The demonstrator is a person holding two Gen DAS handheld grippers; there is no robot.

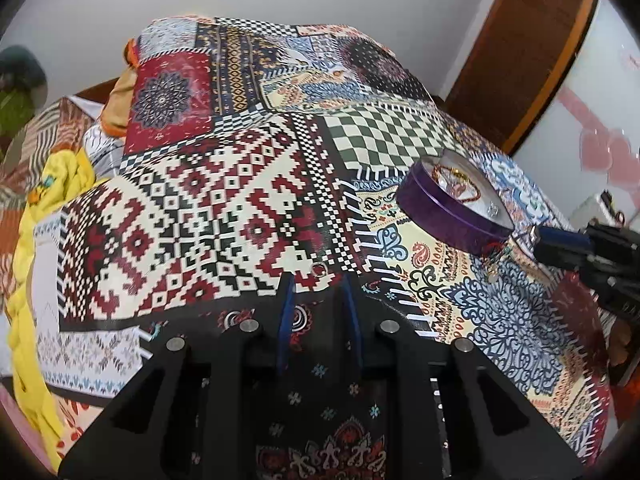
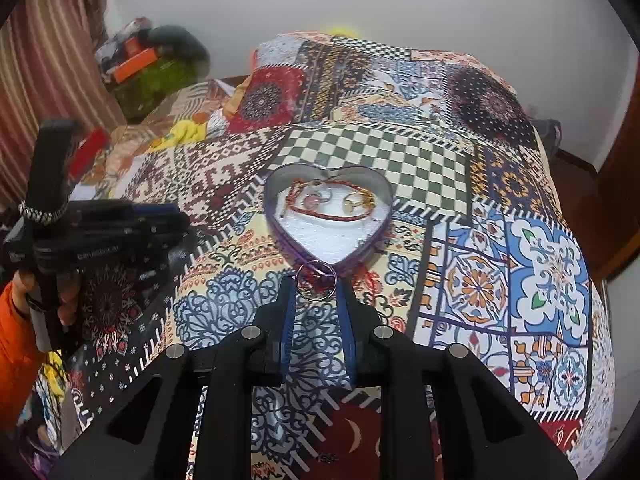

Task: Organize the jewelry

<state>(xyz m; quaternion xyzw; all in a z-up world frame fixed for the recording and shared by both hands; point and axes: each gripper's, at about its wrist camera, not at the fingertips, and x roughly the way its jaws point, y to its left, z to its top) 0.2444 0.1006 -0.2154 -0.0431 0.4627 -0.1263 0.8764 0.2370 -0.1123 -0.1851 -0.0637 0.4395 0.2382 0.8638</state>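
A purple heart-shaped tin (image 2: 280, 236) sits open on the patchwork bedspread; it also shows in the left wrist view (image 1: 444, 210). Inside lie a red cord bracelet (image 2: 328, 213), a gold ring (image 2: 354, 200) and other pieces. My right gripper (image 2: 316, 282) is shut on a silver ring (image 2: 317, 280), held just before the tin's near point. My left gripper (image 1: 318, 276) is open and empty above the bedspread, left of the tin. A small ring (image 1: 319, 269) lies on the cloth at its fingertips. A beaded piece (image 1: 494, 258) lies beside the tin.
The bedspread (image 2: 480, 264) covers the whole bed. Yellow cloth (image 1: 24, 288) is bunched at the left edge. A wooden door frame (image 1: 532, 56) stands at the right. Clutter (image 2: 140, 64) is piled at the far left corner.
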